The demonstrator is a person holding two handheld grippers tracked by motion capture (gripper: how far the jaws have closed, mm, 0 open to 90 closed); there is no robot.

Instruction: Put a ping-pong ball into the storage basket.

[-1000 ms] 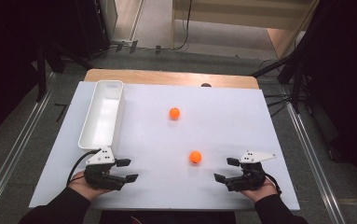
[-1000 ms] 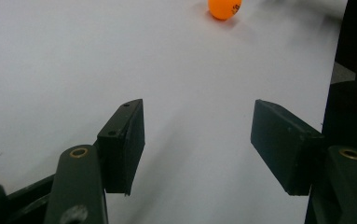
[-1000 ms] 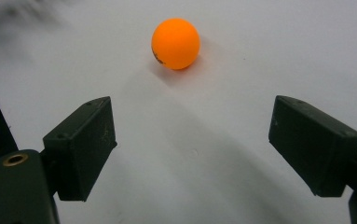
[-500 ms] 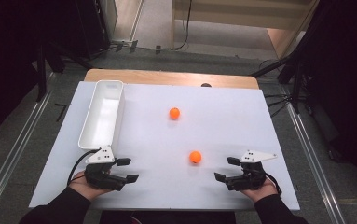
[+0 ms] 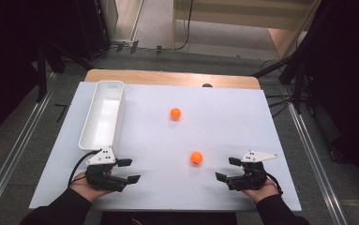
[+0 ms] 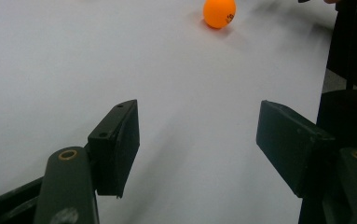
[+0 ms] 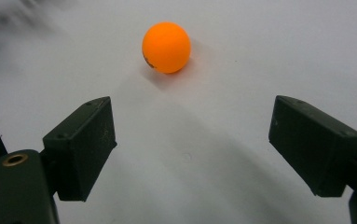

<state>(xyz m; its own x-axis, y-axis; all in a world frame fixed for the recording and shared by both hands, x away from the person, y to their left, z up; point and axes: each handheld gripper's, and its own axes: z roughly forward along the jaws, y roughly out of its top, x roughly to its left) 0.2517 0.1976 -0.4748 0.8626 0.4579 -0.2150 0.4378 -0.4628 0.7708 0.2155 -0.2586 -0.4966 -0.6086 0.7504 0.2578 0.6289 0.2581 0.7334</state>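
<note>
Smooth, glossy round orange plastic ball lies on the matte white worktop, near the right hand-held gripper, at its 10 o'clock, apart from it. Black blocky jaws wide, nothing between. Left hand-held gripper has just been opening, jaws empty; ball at its 2 o'clock.

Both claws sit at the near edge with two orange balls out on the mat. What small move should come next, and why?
Probably ease the right claw forward toward the nearer ball. Its jaws stand open and empty, and in the right gripper view that ball lies just ahead, a little left of centre. The far ball and the white tray can wait.
</note>
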